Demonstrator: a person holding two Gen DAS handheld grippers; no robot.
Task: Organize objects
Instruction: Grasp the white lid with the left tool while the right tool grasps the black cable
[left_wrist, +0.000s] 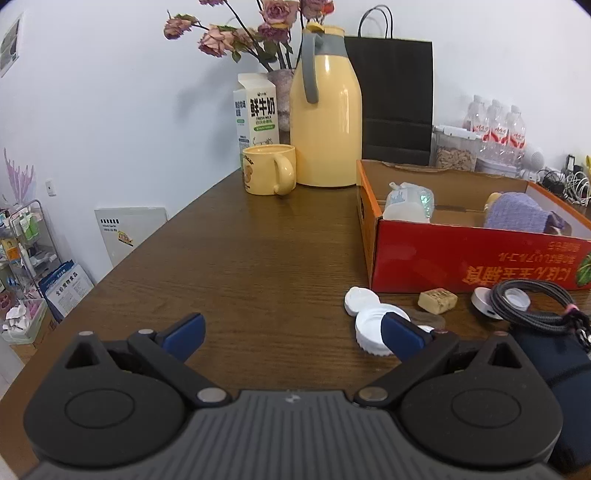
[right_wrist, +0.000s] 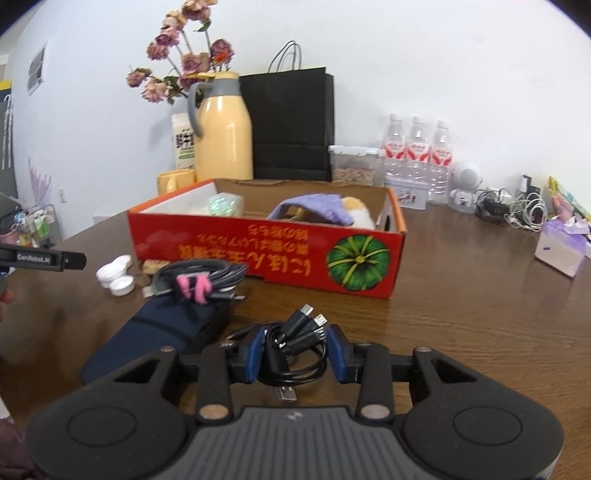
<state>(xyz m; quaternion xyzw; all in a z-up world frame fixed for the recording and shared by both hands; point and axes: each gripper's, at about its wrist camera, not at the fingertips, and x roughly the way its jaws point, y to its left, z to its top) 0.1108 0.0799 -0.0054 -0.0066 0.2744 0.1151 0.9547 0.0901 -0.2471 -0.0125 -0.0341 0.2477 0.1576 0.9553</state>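
Note:
My right gripper is shut on a coiled black USB cable, its plugs sticking up toward the red cardboard box. To its left a dark blue pouch carries a grey cable bundle with a pink tie. My left gripper stands open above the table, its right finger over several white caps. The left gripper also shows at the left edge of the right wrist view. A wrapped tan cube and a small silver disc lie before the box.
The box holds a purple knit cloth, a plush toy and a clear bottle. Behind stand a yellow thermos, yellow mug, milk carton, black paper bag, water bottles. A tissue pack and tangled chargers sit right.

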